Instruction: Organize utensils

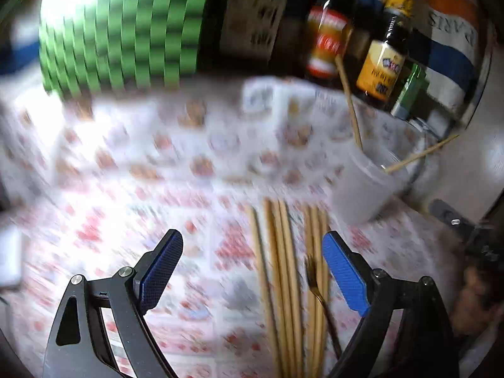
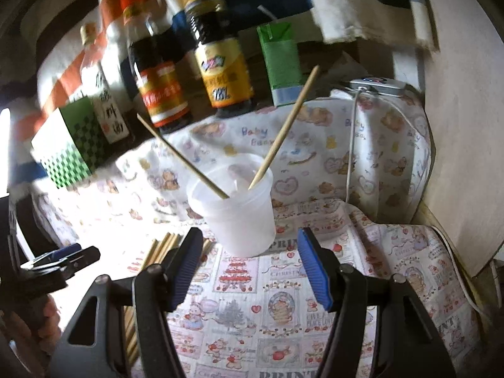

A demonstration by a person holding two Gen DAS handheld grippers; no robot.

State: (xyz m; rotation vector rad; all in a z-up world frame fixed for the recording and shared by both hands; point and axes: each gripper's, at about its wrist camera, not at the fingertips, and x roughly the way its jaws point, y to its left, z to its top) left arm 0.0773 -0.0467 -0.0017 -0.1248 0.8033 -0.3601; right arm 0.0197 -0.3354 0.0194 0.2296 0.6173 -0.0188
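A printed cloth with bears and hearts covered the table and carried everything else. Along its far edge, in the right wrist view, stood a green-and-white checked box at the left, then dark sauce bottles, one with a red-orange label and one with a yellow label, and a green carton to their right. A striped fabric hung behind them.

Near the middle of the cloth stood a translucent plastic cup, upright, with two chopsticks in it: one leaned left, the other leaned right.

The right gripper sat just on the near side of the cup, its blue pads spread apart with nothing between them.

The left gripper appeared in a blurred left wrist view, its fingers spread wide and empty. Between and beyond them a bundle of loose bamboo chopsticks lay flat on the cloth, running near to far. A small dark-handled fork lay across the bundle's right side, just beside the right pad. The cup stood farther off to the right.
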